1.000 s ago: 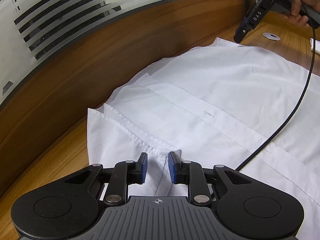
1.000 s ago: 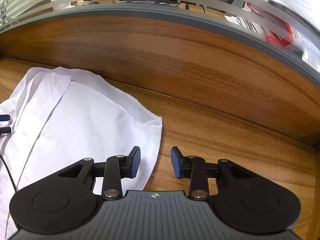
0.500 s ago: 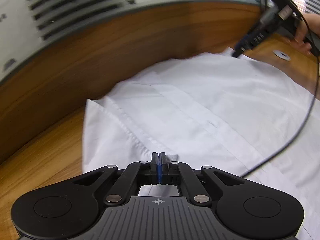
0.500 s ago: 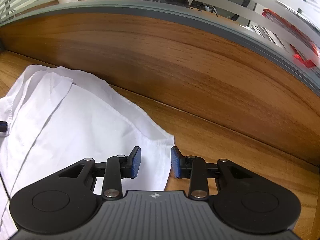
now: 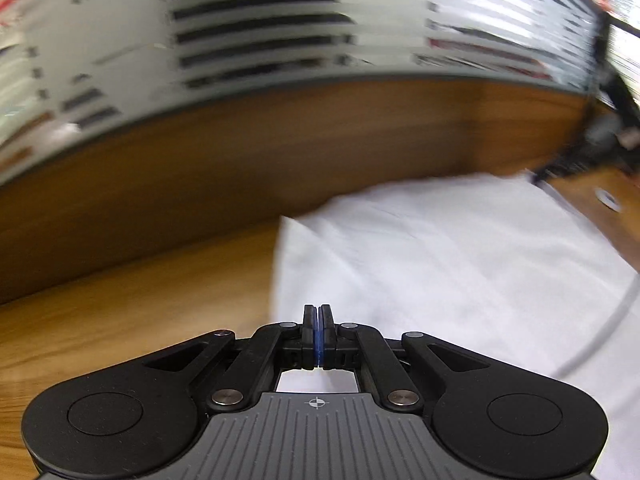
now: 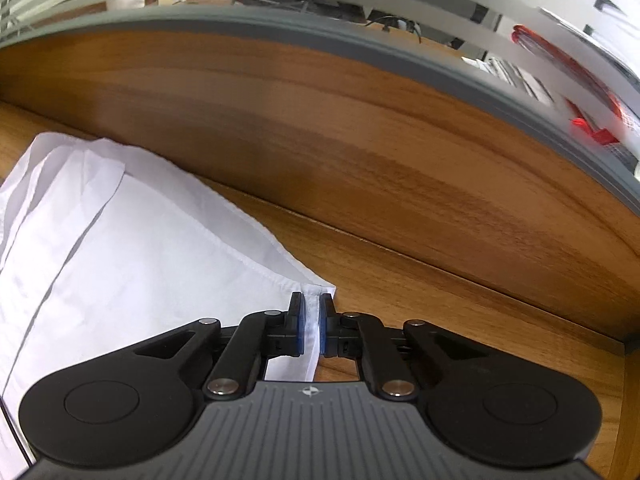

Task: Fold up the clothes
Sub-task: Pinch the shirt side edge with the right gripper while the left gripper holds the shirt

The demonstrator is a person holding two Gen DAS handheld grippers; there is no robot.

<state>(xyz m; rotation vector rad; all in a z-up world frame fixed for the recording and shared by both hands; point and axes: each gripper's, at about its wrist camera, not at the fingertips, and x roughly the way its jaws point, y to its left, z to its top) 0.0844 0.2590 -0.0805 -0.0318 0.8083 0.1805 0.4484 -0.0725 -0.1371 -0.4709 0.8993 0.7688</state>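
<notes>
Your left gripper (image 5: 318,320) and right gripper (image 6: 311,308) are each clamped on an edge of the white cotton shirt (image 6: 132,248) lying on the brown wooden desk (image 6: 440,292).

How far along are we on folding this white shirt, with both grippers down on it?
Done: both grips. The left gripper is shut on the white shirt; the right gripper pinches a hem corner. In hand: the left view is blurred, suggesting motion. Left: no fold shows yet; the shirt lies mostly spread on the table.
</notes>
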